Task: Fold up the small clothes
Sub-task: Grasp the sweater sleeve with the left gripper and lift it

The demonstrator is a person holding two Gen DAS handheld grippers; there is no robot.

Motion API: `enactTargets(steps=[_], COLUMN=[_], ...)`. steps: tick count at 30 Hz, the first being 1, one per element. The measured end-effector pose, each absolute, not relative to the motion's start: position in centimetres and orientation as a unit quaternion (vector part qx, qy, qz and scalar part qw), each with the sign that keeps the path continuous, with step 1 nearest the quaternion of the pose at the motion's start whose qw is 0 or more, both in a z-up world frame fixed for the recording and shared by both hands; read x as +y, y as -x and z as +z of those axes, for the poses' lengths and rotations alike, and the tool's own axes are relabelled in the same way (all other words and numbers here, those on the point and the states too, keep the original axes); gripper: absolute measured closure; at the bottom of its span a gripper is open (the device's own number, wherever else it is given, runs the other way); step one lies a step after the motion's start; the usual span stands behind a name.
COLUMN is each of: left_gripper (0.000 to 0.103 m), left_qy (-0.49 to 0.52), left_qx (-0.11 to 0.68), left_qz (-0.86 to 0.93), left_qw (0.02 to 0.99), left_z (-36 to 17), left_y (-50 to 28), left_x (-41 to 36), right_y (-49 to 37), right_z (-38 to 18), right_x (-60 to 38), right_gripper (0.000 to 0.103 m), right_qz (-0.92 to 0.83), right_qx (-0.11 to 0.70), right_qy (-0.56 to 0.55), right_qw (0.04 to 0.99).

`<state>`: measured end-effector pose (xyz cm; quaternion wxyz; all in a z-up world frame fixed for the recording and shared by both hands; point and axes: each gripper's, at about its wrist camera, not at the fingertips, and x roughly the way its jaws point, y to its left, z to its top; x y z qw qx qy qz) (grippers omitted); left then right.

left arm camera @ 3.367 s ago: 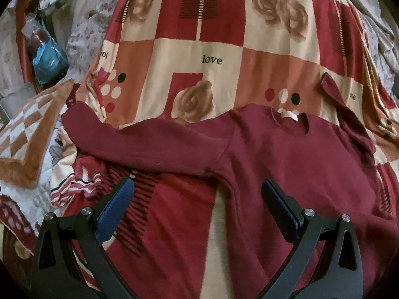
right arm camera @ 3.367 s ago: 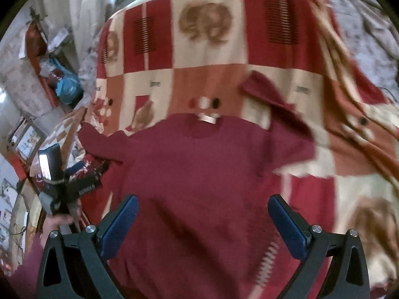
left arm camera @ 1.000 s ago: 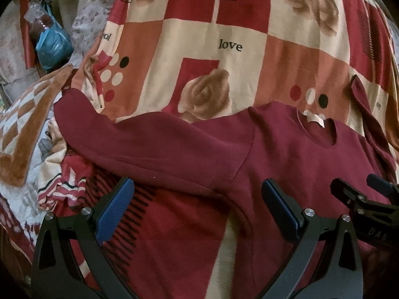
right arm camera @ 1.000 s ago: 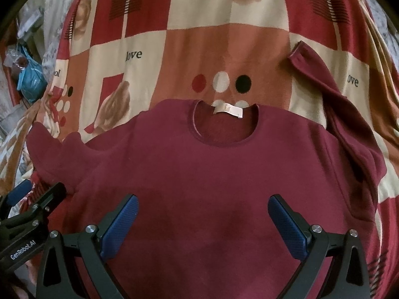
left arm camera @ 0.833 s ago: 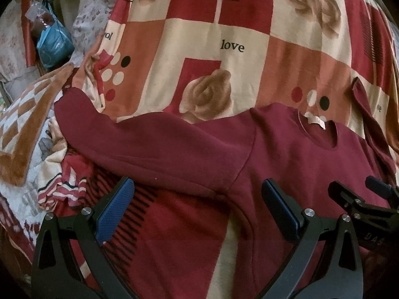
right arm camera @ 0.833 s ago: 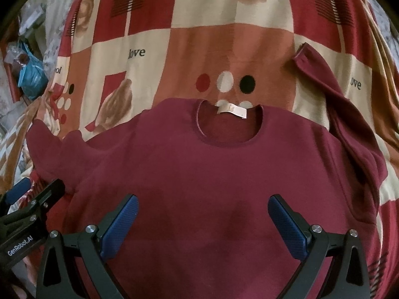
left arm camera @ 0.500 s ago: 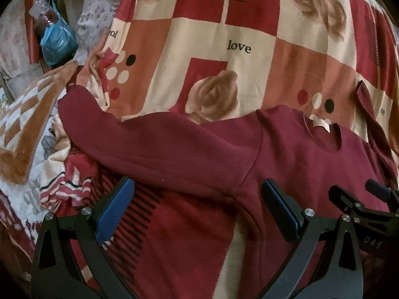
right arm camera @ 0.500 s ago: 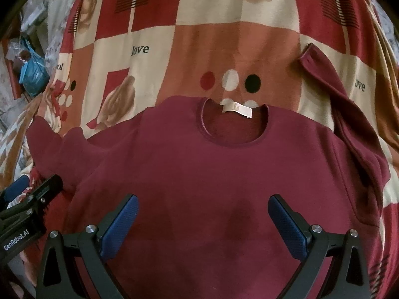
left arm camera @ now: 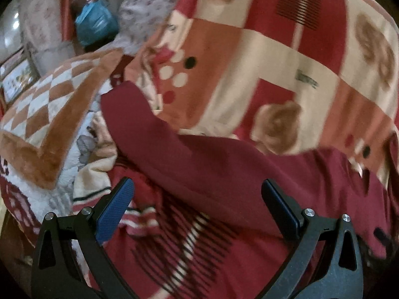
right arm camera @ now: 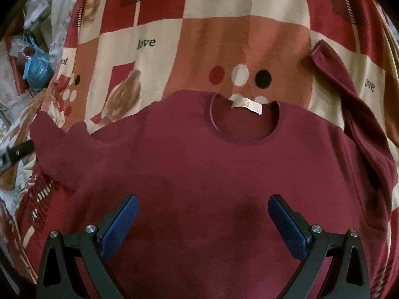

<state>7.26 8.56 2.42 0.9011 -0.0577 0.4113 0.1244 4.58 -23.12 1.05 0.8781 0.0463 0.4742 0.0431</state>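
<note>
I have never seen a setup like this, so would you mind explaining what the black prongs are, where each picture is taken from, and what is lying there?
There is no robot: a person holds a two-finger gripper in each hand, each with a fisheye camera looking along its fingers. The black prongs with blue pads are those fingers. One picture comes from the left gripper, the other from the right gripper. Both are open and hold nothing. A maroon sweatshirt lies flat, neck label up, on a patchwork blanket printed with roses and "love". The left view looks at its outstretched sleeve.
</note>
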Motion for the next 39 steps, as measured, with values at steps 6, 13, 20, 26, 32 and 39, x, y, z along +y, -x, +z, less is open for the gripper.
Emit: enactTargets(steps=[6,13,20,26,32,39], left_gripper=[0.007,0.024,0.025,0.092,0.097,0.097], left_qy=[0.117,0.264,0.286,0.307,0.282,0.239], left_qx=[0.428,0.432,0.423,0.404,0.372,0.357], left_qz=[0.147,0.122,0.133,0.095,0.030,-0.105], left_qw=[0.884,0.854,0.849,0.857,0.884,0.897], left_z=[1.4,-1.7,-3.3,-2.9,1.4,6.7], left_y=[-10.3,-11.9,-14.3,-15.1,-13.7,-10.7], left_x=[14.0,20.0,21.7,21.6,18.5,8.5], right_y=[-4.5,-4.6,-5.1,-5.1,-4.8,-3.5], right_z=[0.9,0.7,0.0,-0.1,0.3,4.0], right_x=[-23.1,-23.3,-22.9,-23.2,-23.6,-27.0], right_gripper=[0.000,0.000,0.000,0.000,0.000,0.000], right_qz=[0.053,0.068,0.082,0.085,0.084,0.060], right_qx=[0.480,0.482,0.490,0.487,0.484,0.451], right_qy=[-0.056,-0.074,-0.079,-0.088,-0.102,-0.115], right_qw=[0.874,0.870,0.864,0.865,0.865,0.883])
